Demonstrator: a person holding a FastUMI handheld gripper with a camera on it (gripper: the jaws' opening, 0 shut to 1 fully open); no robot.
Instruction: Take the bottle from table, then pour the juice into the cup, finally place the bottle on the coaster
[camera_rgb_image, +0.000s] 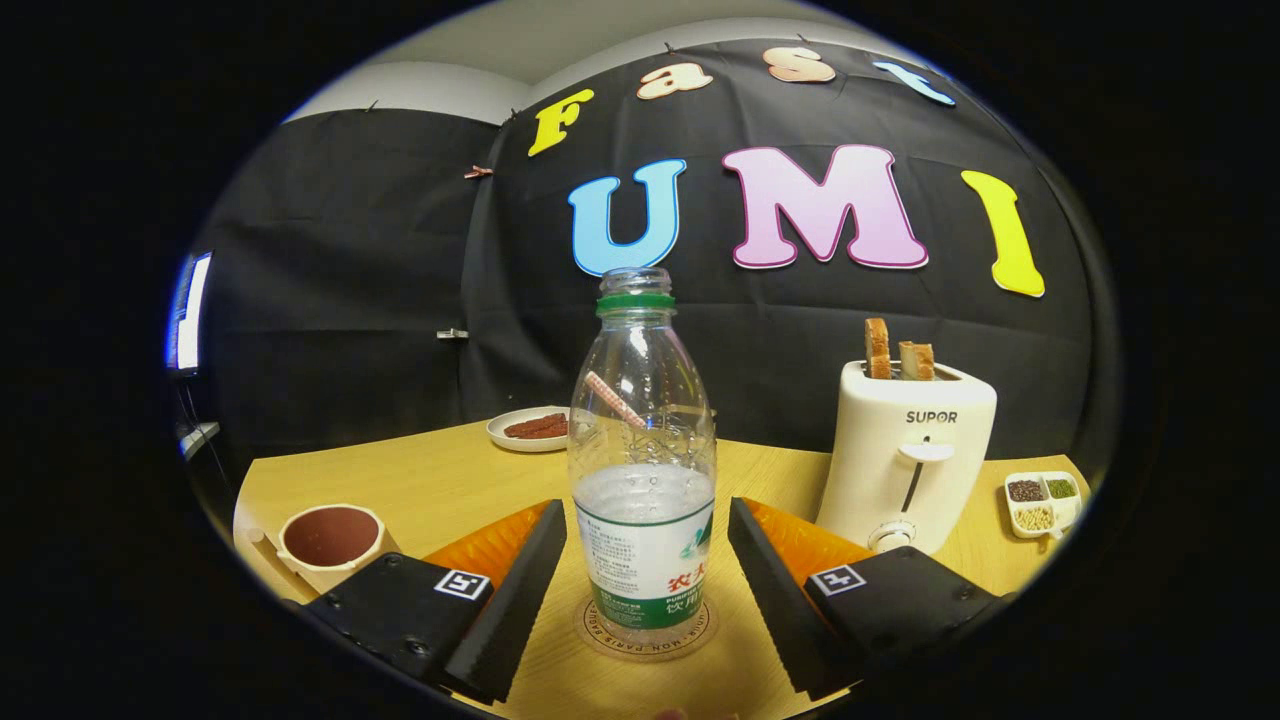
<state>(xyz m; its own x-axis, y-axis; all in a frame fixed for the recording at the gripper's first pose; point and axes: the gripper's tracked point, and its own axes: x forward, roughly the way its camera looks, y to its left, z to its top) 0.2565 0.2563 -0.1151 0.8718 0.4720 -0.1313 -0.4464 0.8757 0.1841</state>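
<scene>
The bottle (642, 470) stands upright on the coaster (648, 628), uncapped and about half full, so the placing step looks done. The gripper (645, 585) has its fingers spread wide on either side of the bottle, neither touching it. The cup (331, 540) sits on the bench (440, 480) to the near left; its inside looks dark, perhaps juice, though I cannot be sure. Likely only pulling away remains.

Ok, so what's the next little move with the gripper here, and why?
Probably draw the gripper straight back. The bottle stands upright on the coaster, capless, between open fingers that don't touch it, so placing looks done.
</scene>
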